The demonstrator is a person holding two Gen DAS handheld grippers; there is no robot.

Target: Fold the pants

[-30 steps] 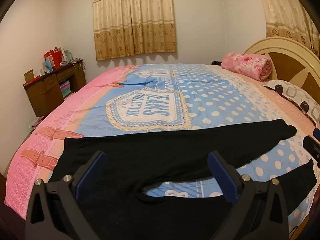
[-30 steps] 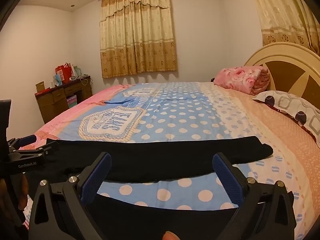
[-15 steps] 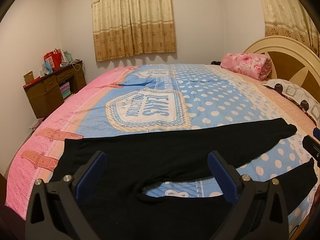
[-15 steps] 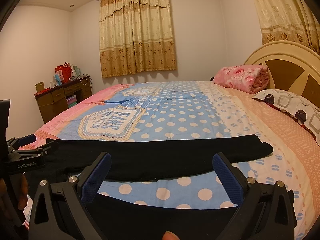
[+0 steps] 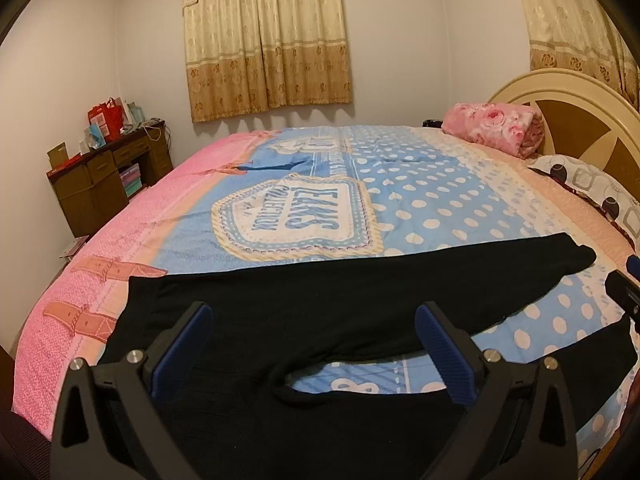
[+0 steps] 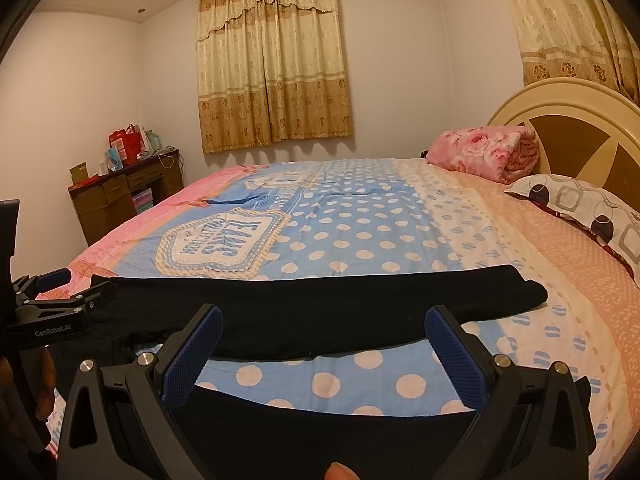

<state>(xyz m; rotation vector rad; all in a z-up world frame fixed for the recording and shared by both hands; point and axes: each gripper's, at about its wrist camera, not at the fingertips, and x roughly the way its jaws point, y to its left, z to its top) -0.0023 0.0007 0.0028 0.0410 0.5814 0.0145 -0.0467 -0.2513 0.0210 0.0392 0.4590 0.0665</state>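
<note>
The black pants (image 5: 304, 312) lie spread flat across the near part of the bed (image 5: 440, 208), filling the lower half of the left wrist frame. The waist sits at the lower left and the two legs run toward the right. The farther leg ends at a cuff at the right middle of the frame; the nearer leg runs along the bottom edge, with a gap of dotted blue bedspread between them.

The left tongs (image 5: 314, 354) stand wide apart, nothing between their blue pads, at the bottom centre of the frame over the crotch of the pants. The right tongs (image 6: 322, 356) are also wide and hold nothing; in the right wrist frame they sit bottom centre, over the strip of bedspread between the two legs (image 6: 320, 308).

The left tongs also show at the left edge of the right wrist frame, near the waist end.

A rolled pink floral blanket (image 5: 494, 128) and a patterned pillow (image 5: 592, 188) lie by the headboard (image 5: 560, 96) at the upper right. A brown desk (image 5: 104, 184) stands at the left, and curtains (image 5: 266, 36) hang at the top centre.
</note>
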